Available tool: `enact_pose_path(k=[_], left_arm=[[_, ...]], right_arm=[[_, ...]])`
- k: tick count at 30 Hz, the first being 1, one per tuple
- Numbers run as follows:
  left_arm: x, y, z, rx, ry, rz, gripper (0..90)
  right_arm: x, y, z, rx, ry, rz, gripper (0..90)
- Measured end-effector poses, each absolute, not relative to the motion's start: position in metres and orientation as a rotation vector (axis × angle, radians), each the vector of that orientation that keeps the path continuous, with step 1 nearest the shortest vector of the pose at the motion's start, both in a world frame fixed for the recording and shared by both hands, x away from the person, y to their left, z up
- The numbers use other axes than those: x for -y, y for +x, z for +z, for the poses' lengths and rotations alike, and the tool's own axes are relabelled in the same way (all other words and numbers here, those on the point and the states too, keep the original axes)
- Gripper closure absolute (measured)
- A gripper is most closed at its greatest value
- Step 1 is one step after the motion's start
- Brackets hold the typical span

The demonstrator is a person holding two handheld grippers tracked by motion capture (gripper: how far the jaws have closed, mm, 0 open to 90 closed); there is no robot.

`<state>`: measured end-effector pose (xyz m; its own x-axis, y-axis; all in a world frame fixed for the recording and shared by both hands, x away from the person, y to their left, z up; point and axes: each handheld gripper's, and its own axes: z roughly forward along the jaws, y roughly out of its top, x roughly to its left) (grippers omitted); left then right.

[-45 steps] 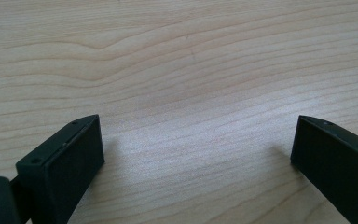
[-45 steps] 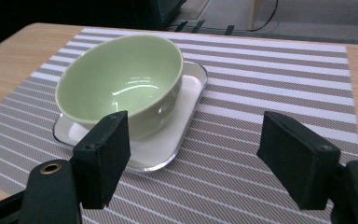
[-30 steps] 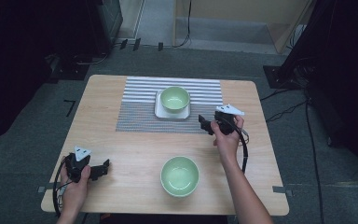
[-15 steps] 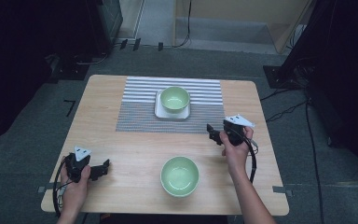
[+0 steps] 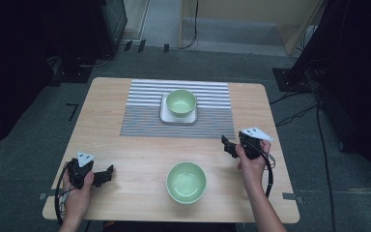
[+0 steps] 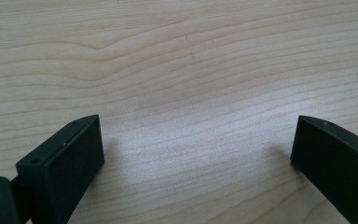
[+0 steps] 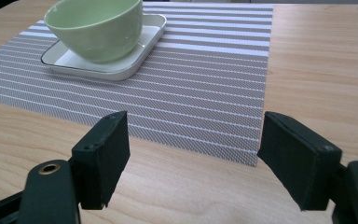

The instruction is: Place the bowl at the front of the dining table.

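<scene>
Two bowls, two empty grippers, and a choice of which bowl comes next.

My right gripper (image 5: 228,145) hangs over the bench (image 5: 125,159) just off the near right corner of the striped mat (image 5: 140,123), jaws wide apart with nothing between them. It points toward the far bowl (image 5: 181,102), which sits on the white tray (image 5: 164,116) on the mat, ahead and to the left in the right gripper view (image 7: 95,28). The near bowl (image 5: 186,181) lies on bare wood, closer to me and to this gripper's left (round, so no long axis to line up with); I judge my right hand the nearer of the two to it. My left gripper (image 5: 107,173) rests low by the near left edge, jaws open over plain wood (image 6: 191,93). The near bowl falls outside both gripper views, so its distance from the jaws is hard to judge.
</scene>
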<state>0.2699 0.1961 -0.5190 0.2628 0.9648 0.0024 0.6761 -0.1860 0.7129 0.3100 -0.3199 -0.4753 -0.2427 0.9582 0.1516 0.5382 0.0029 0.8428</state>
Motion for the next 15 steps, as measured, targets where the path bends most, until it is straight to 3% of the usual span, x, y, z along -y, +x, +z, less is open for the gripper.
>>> enact_pose_path(k=[15], left_arm=[[-0.196, 0.27, -0.519, -1.481, 1.94, 0.623, 2.3]], right_arm=[[0.344, 0.285, -0.487, -1.783, 1.567, 1.114, 23.0]])
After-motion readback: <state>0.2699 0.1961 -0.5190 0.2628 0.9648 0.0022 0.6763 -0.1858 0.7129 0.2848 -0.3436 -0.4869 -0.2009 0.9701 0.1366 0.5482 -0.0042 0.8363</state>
